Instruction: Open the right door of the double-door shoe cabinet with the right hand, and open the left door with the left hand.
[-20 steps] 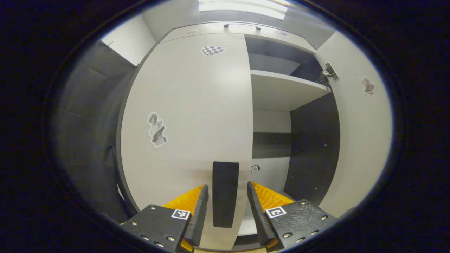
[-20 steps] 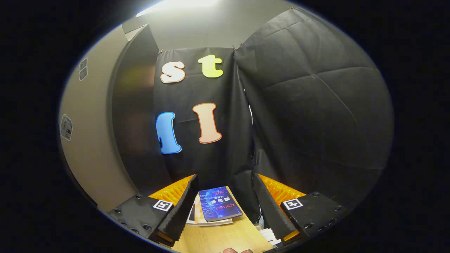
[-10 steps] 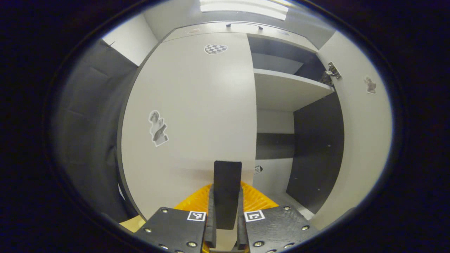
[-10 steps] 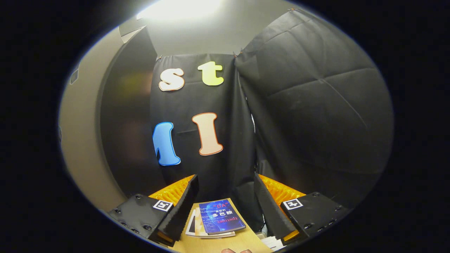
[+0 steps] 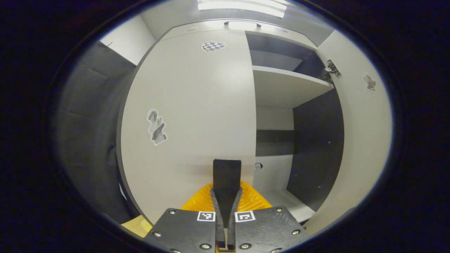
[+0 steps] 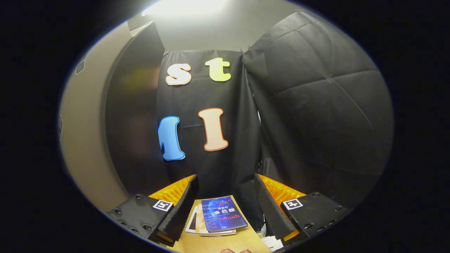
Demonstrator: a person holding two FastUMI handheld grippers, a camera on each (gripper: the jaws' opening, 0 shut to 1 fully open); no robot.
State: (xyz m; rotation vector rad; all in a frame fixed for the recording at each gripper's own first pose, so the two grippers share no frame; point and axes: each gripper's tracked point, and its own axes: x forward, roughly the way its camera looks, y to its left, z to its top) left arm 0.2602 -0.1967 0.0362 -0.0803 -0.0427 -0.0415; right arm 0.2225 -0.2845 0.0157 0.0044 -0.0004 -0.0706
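Observation:
The white left door [image 5: 190, 116] of the shoe cabinet lies flat against the cabinet front, with stickers on its face. My left gripper [image 5: 226, 200] is shut on that door's black upright handle [image 5: 226, 175], one finger pressing each side. The right door [image 5: 358, 140] is swung wide open, its hinge [image 5: 330, 68] showing, and an inner shelf [image 5: 284, 86] and dark side wall are uncovered. In the right gripper view my right gripper [image 6: 225, 207] is open and holds nothing, facing the booth's corner away from the doors. A beige cabinet panel [image 6: 84, 140] stands at its left.
A blue book [image 6: 223, 213] lies on a small stack on a wooden tabletop [image 6: 225, 242] below the right gripper. Black cloth walls stand behind and to the right. A sliver of a hand [image 6: 233, 251] shows at the bottom edge. Black cloth also hangs left of the cabinet [image 5: 91, 133].
My left gripper's fingers have come together from open onto the left door's handle. The right gripper stays open, its view shifting only slightly.

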